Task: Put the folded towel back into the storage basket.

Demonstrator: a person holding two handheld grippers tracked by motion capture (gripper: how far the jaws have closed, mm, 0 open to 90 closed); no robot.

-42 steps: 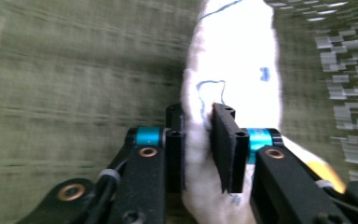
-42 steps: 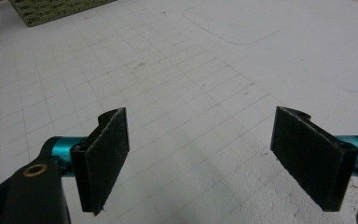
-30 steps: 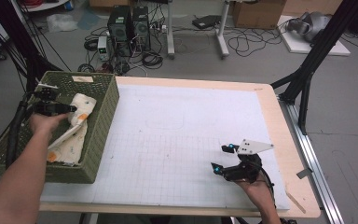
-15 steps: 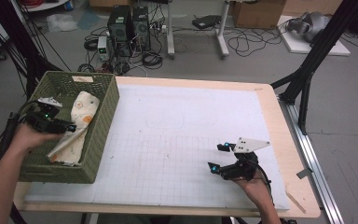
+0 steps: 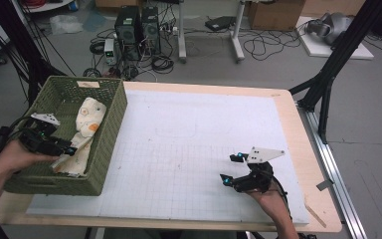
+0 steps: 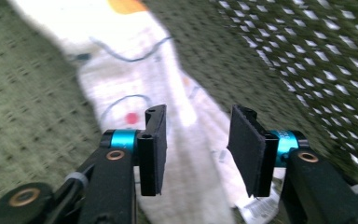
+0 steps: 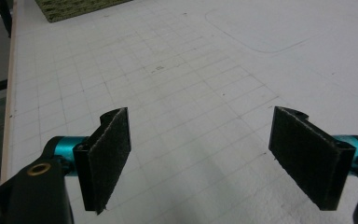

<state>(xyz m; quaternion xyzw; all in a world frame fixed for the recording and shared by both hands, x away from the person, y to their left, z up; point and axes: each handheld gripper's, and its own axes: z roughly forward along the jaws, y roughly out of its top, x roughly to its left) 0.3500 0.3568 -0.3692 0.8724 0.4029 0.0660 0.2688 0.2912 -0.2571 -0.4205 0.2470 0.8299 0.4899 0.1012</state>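
Observation:
A white cloth (image 5: 90, 117) with orange and red printed marks lies inside the green woven basket (image 5: 110, 144) at the table's left, along its right wall. My left gripper (image 5: 67, 148) hangs in the basket over the cloth's near end. In the left gripper view the left gripper (image 6: 196, 140) is open; its jaws have just been opening. The cloth (image 6: 135, 70) runs beneath the gap, and the pads do not press on it. My right gripper (image 5: 230, 168) hovers open over the white gridded mat (image 5: 189, 149) at the front right, and the right gripper (image 7: 200, 158) holds nothing.
The basket's woven wall (image 6: 317, 56) rises close to the left gripper's right jaw. A basket corner (image 7: 70, 7) shows far off in the right gripper view. Beyond the table are computer towers (image 5: 137, 27), cables and a black stand (image 5: 328, 79) on the floor.
My left hand has drawn back toward the basket's near left side. The cloth, bunched by the gripper before, now lies stretched out. The right gripper has stayed where it was.

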